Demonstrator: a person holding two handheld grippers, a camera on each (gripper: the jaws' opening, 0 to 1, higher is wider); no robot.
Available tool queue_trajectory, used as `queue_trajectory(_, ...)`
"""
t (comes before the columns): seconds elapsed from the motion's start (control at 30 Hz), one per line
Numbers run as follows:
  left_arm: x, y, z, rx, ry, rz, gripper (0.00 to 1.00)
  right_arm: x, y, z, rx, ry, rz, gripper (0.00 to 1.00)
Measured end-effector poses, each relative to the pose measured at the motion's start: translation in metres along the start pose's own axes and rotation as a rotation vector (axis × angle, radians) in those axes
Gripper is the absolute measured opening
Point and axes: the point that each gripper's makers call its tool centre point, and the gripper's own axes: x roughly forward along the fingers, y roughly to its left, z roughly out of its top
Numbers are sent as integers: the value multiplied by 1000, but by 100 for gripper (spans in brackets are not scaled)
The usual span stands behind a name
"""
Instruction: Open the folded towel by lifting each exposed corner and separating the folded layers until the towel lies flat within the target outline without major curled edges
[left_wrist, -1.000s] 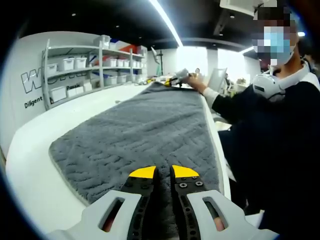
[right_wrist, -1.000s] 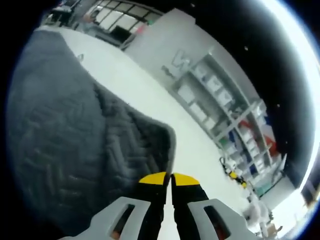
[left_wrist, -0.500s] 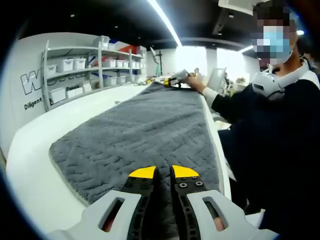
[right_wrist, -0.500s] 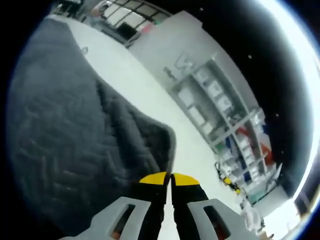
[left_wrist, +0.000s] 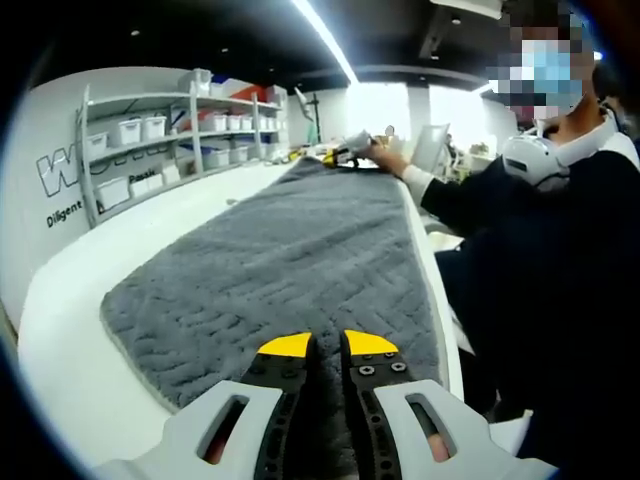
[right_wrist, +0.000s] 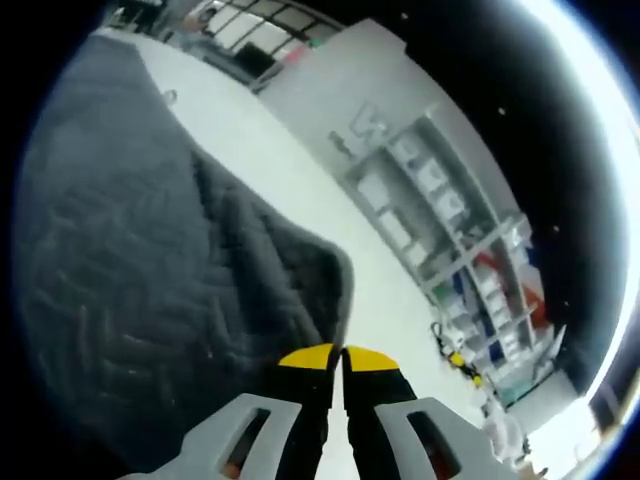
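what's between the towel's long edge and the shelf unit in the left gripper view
Bare white table lies between the grey towel and the shelf unit, seen in the left gripper view.

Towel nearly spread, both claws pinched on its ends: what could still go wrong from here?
1. The right claw holds a raised corner of the grey towel; let go from that height, it may fold back or curl.
2. The left claw grips the near edge close to the white table rim; a pull could drag the towel off the edge.
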Motion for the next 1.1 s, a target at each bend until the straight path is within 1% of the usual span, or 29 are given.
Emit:
queue_trajectory(0.1,1,-1,1,9,11,-2,11,-1,0,1,2,-1,1,0)
queue_trajectory(0.23,1,0,0,6,8,-3,11,0,2,-1,11,3,8,0)
queue_trajectory(0.47,0,0,0,7,0,2,11,1,5,-4,1,17,18,0)
queue_trajectory(0.63,0,-1,0,11,1,3,11,4,10,-10,2,37,36,0)
queue_trajectory(0.9,0,0,0,13,0,4,11,5,11,-12,2,40,39,0)
queue_trajectory(1.07,1,-1,1,14,-1,3,11,7,14,-17,0,60,54,1)
queue_trajectory(1.1,1,-2,1,14,-1,3,11,7,15,-20,-1,74,56,1)
